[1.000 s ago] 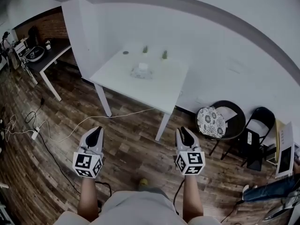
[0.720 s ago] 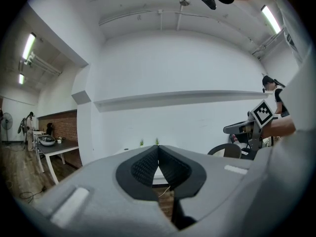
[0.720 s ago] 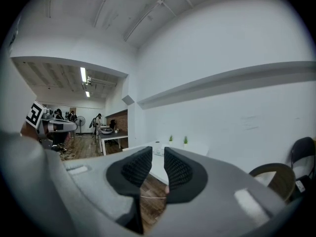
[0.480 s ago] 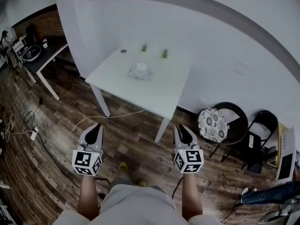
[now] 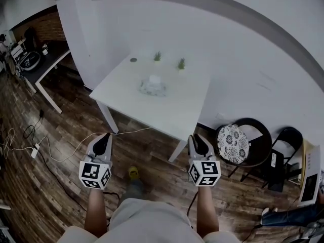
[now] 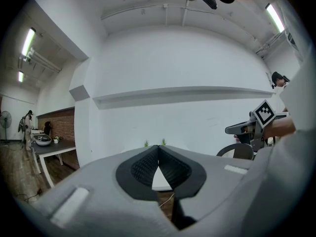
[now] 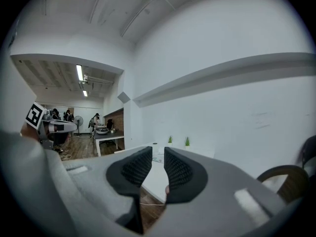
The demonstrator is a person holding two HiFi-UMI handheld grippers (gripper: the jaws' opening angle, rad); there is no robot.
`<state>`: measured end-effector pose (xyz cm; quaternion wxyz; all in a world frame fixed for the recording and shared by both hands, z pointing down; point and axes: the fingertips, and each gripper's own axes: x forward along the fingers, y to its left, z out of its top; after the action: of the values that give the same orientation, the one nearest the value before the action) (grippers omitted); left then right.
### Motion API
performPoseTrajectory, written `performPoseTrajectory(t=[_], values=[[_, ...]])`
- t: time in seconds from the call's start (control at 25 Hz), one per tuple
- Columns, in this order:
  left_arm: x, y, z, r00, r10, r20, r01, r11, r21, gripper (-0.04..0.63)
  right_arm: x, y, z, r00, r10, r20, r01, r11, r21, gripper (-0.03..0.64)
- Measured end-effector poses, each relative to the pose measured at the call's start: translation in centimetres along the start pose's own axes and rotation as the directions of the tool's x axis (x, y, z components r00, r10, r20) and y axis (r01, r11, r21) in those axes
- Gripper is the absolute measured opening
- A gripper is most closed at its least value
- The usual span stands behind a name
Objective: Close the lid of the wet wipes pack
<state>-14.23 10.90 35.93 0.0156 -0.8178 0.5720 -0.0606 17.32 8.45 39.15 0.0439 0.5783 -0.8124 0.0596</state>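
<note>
A wooden floor (image 5: 152,151) lies between the person and the white surface (image 5: 177,108), which fills the upper middle of the head view. A pale cable (image 5: 76,145) trails over the boards at the left. A yellow shoe (image 5: 133,172) shows between the two arms. A round chair with a patterned cushion (image 5: 232,135) stands at the right, a black folding chair (image 5: 283,151) beyond it, and a dark desk (image 5: 43,65) sits at the upper left. Nothing stands between the claws and the surface but bare floor.

The wet wipes pack (image 5: 153,86) lies near the middle of the surface, well apart from both claws. Two small green plants (image 5: 157,56) (image 5: 181,63) and a small dark disc (image 5: 133,59) stand behind it by the wall. Its long axis seems to run roughly left to right across the frame. A pale raised part sits on top, too small to tell whether it is the lid.

The left claw (image 5: 104,137) has its tips pressed together, with nothing held. The right claw (image 5: 197,139) has a slim gap between its pads and holds nothing.

Compared with half a second ago, the surface and the pack sit lower and larger in the frame. The shoe has stepped forward, and the claws keep nearly the same places.
</note>
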Motion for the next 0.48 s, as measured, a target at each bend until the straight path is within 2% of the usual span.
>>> performPoseTrajectory(t=[0.48], values=[[14.7, 10.2, -0.1, 0.994, -0.102, -0.043, 0.102, 0.995, -0.010, 0.006, 16.0, 0.5, 2.4, 0.997, -0.067, -0.038, 0.068, 0.997, 0.024, 0.080]])
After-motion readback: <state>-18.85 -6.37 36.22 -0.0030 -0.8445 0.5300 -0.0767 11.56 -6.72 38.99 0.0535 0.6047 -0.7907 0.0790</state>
